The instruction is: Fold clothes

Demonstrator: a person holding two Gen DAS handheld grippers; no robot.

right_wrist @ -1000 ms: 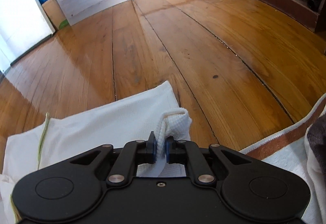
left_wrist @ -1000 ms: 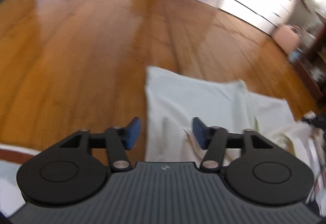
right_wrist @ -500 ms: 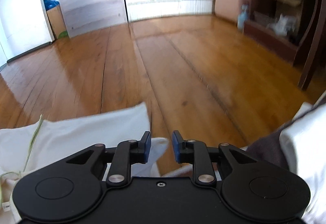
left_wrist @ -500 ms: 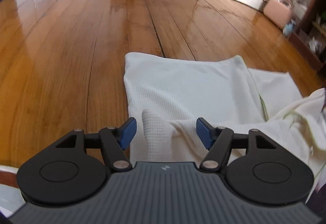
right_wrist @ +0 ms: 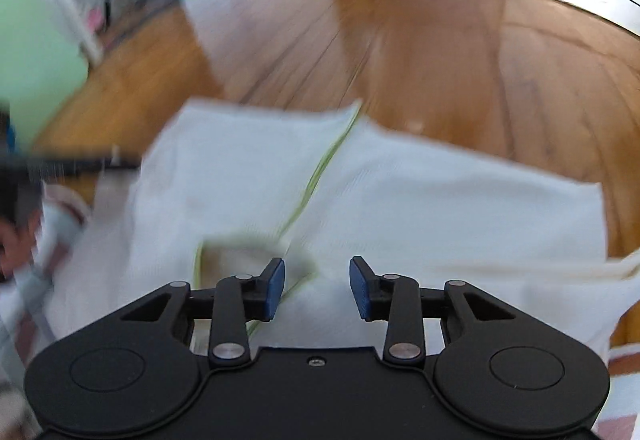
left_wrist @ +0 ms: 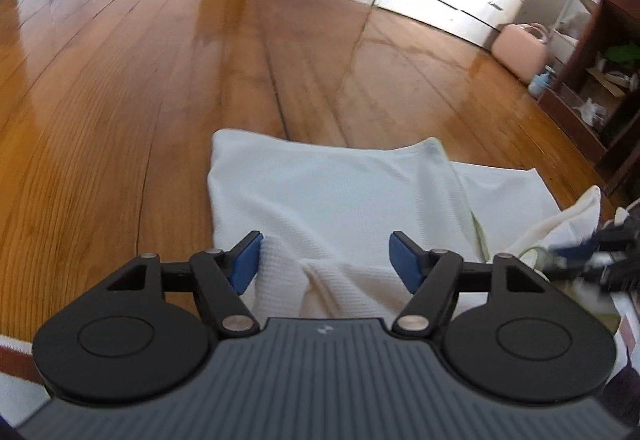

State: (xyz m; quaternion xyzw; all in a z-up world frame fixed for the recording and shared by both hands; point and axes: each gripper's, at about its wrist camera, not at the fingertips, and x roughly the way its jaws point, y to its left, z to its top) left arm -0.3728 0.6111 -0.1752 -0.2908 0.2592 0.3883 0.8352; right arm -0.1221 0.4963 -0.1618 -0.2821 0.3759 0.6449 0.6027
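Support: glossy wooden plank floor [left_wrist: 168,88], seams running away from the camera; white waffle-knit garment [left_wrist: 332,196] lies flat on it, partly folded, with a thin green trim line; pink case [left_wrist: 520,48] stands on the floor well beyond the garment, to its right, beside a dark wooden shelf unit [left_wrist: 600,52].

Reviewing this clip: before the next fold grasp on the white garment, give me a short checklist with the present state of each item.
1. Left gripper open, nothing held: ok.
2. Right gripper open, nothing held: ok.
3. White garment lying on the wooden floor, far portion flat: ok.
4. Near portion of the garment smooth: not ok, a raised fold sits between the left fingers.
5. Right wrist view sharp enough to choose a grasp point: not ok, it is motion-blurred.
6. Green-trimmed opening ahead of the right gripper, neckline or armhole: cannot tell.
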